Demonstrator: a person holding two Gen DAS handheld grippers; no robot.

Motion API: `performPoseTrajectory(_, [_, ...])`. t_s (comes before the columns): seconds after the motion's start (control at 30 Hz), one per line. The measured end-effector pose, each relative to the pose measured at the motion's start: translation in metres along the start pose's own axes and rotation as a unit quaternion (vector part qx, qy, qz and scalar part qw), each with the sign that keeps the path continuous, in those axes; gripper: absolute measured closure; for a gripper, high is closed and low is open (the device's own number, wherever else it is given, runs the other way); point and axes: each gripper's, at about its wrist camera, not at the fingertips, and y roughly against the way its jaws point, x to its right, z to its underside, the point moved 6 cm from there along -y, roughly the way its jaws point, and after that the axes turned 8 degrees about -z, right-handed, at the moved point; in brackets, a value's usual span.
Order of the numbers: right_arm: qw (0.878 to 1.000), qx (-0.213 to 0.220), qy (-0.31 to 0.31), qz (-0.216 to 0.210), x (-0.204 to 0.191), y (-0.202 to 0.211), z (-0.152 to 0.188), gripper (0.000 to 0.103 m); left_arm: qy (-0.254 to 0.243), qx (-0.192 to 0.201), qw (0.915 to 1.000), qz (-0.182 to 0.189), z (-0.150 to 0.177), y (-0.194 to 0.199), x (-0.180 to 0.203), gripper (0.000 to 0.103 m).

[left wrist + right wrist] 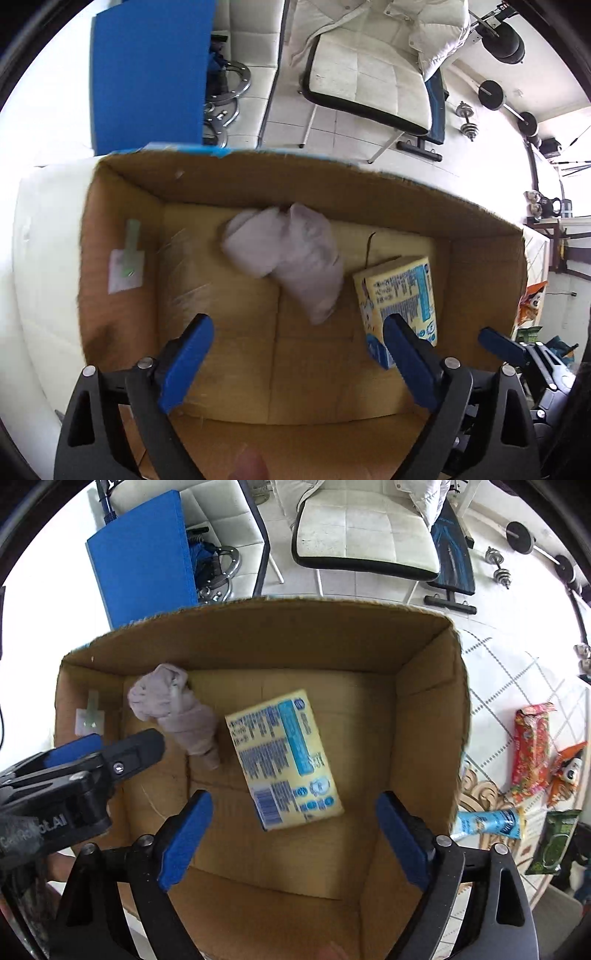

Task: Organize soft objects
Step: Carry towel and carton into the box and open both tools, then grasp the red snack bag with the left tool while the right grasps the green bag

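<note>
An open cardboard box (122, 258) (428, 701) lies below both grippers. On its floor rests a crumpled grey cloth (291, 254) (181, 712), blurred. Beside it lies a yellow soft pack with blue print (400, 291) (284, 760). My left gripper (295, 362) hangs over the box, open, nothing between its blue pads; the cloth lies beyond them. My right gripper (291, 838) is open above the box too, with the yellow pack just past its pads. The left gripper's body (85, 771) shows at the left of the right wrist view.
Snack packs (532, 749), a blue tube (487, 823) and a green pack (554, 842) lie on a patterned cloth right of the box. A blue panel (147, 70) and white chair (369, 74) stand behind it. Dumbbells (467, 120) lie on the tiled floor.
</note>
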Motion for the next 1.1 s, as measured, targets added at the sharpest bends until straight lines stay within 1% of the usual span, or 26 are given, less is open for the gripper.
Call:
performPoseTrajectory(0.23, [1.000,0.002,0.008,0.006,0.001,0.012,0.032,0.007,0.000,0.029,0.9990,-0.033,0.030,0.015,-0.013,0.009])
performPoseTrajectory(0.33, [1.000,0.007,0.007,0.005,0.001,0.017,0.046,0.007,0.002,0.047,0.9982,-0.036,0.046,0.028,-0.019,0.009])
performPoseTrajectory(0.43, [1.000,0.019,0.008,0.002,0.002,0.026,0.062,0.007,0.004,0.061,0.9973,-0.039,0.062,0.039,-0.021,0.009])
performPoseTrajectory(0.5, [1.000,0.028,0.010,0.001,0.001,0.034,0.075,0.007,0.005,0.074,0.9961,-0.048,0.071,0.047,-0.021,0.009])
performPoseTrajectory(0.67, [0.998,0.058,0.023,-0.004,-0.002,0.061,0.108,0.007,0.013,0.099,0.9934,-0.057,0.100,0.071,-0.016,0.009])
performPoseTrajectory(0.77, [0.997,0.071,0.029,-0.015,-0.001,0.075,0.123,0.007,0.019,0.112,0.9916,-0.060,0.117,0.087,-0.008,0.009])
performPoseTrajectory(0.9, [0.995,0.085,0.017,-0.051,0.013,0.098,0.140,0.007,0.026,0.139,0.9872,-0.074,0.136,0.115,0.009,0.009])
performPoseTrajectory(0.97, [0.993,0.096,0.005,-0.064,0.028,0.113,0.148,0.006,0.023,0.153,0.9850,-0.077,0.143,0.127,0.024,0.009])
performPoseTrajectory(1.0, [0.992,0.103,-0.001,-0.069,0.040,0.122,0.152,0.002,0.020,0.158,0.9841,-0.080,0.146,0.134,0.033,0.009])
performPoseTrajectory(1.03, [0.992,0.109,-0.005,-0.070,0.050,0.129,0.154,0.002,0.015,0.165,0.9831,-0.079,0.149,0.141,0.046,0.009])
performPoseTrajectory(1.1, [0.991,0.117,-0.017,-0.065,0.081,0.144,0.159,0.001,0.002,0.167,0.9833,-0.073,0.151,0.146,0.071,0.009])
